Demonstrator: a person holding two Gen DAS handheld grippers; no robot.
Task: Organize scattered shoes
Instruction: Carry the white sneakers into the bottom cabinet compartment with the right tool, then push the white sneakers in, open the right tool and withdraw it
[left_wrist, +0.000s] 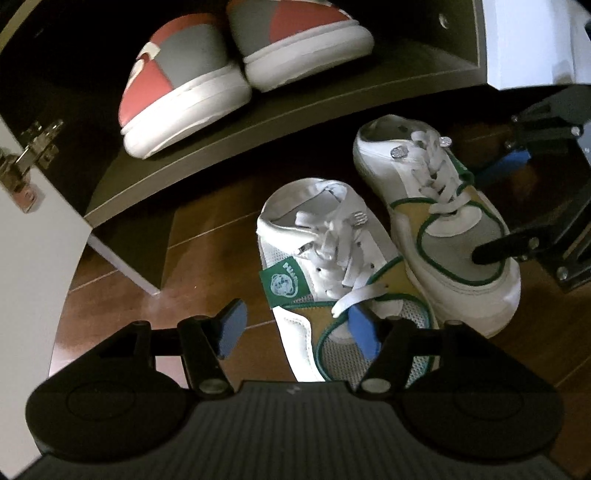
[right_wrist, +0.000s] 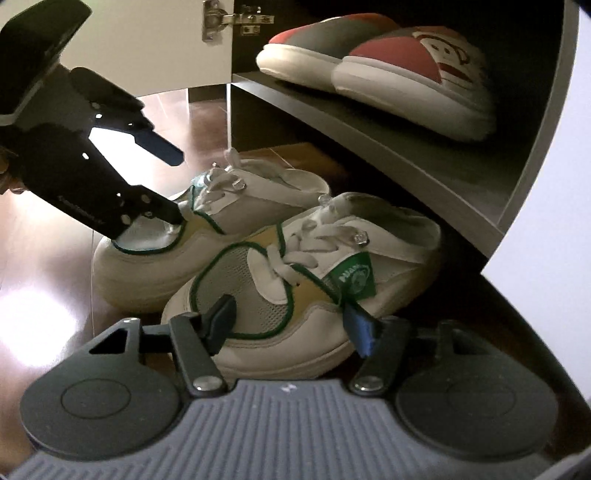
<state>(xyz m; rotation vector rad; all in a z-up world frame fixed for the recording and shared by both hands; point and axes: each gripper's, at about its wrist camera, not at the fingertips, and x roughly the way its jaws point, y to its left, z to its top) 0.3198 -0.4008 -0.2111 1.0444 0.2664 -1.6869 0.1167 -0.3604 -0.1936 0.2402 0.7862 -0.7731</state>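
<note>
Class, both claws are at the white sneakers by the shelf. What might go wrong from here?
Loose laces lie beside the left claw and may snag. The left sneaker touches the right sneaker, so lifting one may drag the other. The shelf edge sits close above their heels; a straight lift might bump it.

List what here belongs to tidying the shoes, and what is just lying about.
Job in hand:
left sneaker
right sneaker
cabinet shelf
left gripper
right gripper

Just there:
red-and-grey slippers, already on the shelf
door hinge
wooden floor
</note>
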